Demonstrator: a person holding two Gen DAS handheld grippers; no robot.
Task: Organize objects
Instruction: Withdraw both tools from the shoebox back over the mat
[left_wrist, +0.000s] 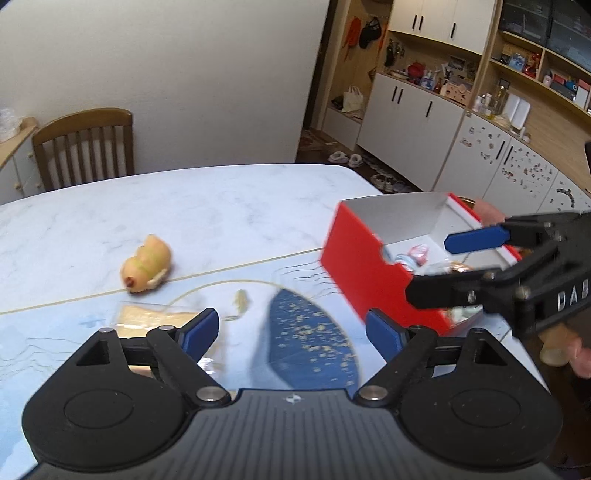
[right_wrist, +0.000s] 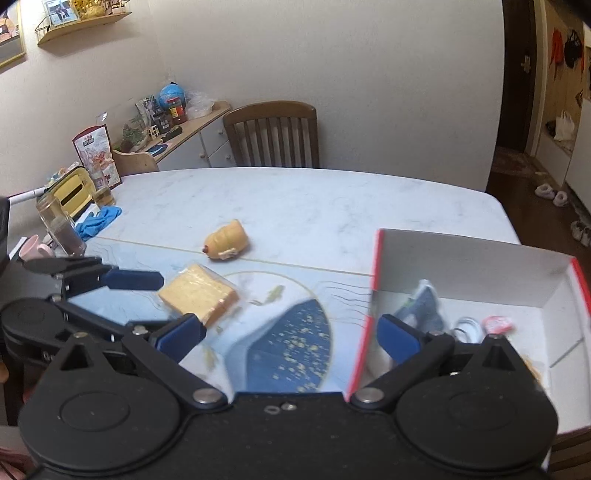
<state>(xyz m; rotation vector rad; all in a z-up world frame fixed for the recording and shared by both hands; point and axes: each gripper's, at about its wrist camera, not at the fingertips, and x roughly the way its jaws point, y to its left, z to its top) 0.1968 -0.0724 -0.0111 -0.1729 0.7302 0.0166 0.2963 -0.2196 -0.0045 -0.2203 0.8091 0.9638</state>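
Left gripper (left_wrist: 291, 328) spread, holding nothing, above the bench (left_wrist: 184, 206) beside the sponge (right_wrist: 197, 295). Right gripper (right_wrist: 291, 339) spread, empty, straddling the red box (right_wrist: 476, 266) wall. Toy (right_wrist: 227, 245) lies farther back on the bench. Small items sit inside the box.

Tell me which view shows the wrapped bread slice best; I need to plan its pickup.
The right wrist view: the bread slice lies whole and unobstructed on the mat. In the left wrist view the slice is partly hidden behind the left gripper.
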